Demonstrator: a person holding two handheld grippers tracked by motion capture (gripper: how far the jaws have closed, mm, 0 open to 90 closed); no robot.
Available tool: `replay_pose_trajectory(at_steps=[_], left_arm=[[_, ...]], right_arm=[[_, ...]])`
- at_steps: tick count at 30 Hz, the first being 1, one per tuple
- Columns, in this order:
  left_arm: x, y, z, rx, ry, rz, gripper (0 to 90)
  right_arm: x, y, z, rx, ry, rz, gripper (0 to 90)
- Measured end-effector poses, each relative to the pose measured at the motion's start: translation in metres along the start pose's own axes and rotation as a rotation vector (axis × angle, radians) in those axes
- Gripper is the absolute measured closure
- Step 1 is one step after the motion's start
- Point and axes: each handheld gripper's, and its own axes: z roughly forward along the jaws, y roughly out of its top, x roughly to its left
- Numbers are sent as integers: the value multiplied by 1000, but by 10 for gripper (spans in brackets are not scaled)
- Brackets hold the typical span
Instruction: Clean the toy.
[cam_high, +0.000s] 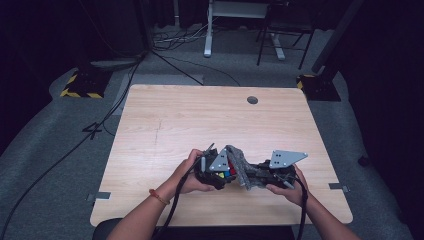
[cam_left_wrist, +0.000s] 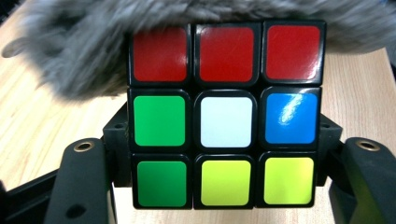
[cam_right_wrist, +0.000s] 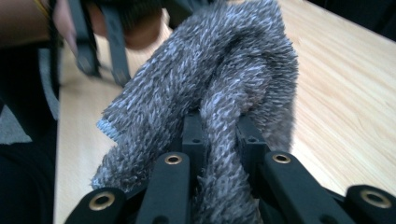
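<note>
A colour puzzle cube with a red top row, a white centre and green, blue and yellow squares sits clamped between the black jaws of my left gripper. In the high view the cube shows as small coloured squares by my left gripper, near the table's front edge. My right gripper is shut on a fuzzy grey cloth, which bunches up between its jaws. The cloth hangs over the cube's far side and lies between the two grippers, with my right gripper just to its right.
The light wooden table has a round cable hole at the back. Cables trail from both grippers off the front edge. On the floor beyond stand a desk frame and yellow-black striped bases.
</note>
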Motion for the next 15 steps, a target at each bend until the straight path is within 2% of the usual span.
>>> replay_pose_trajectory(at_steps=[5,7,10,15], left_arm=[[-10,3,15,41,-21,31,334],[-12,4,17,50,-20,41,335],[-11,4,14,34,-28,29,335],[-6,5,2,-6,-17,14,335]], right_arm=[[8,8,-1,-30,-3,-28,780],[9,9,0,-24,-26,-41,779],[4,7,-1,-9,-53,-33,778],[-5,-1,1,24,-78,-6,779]])
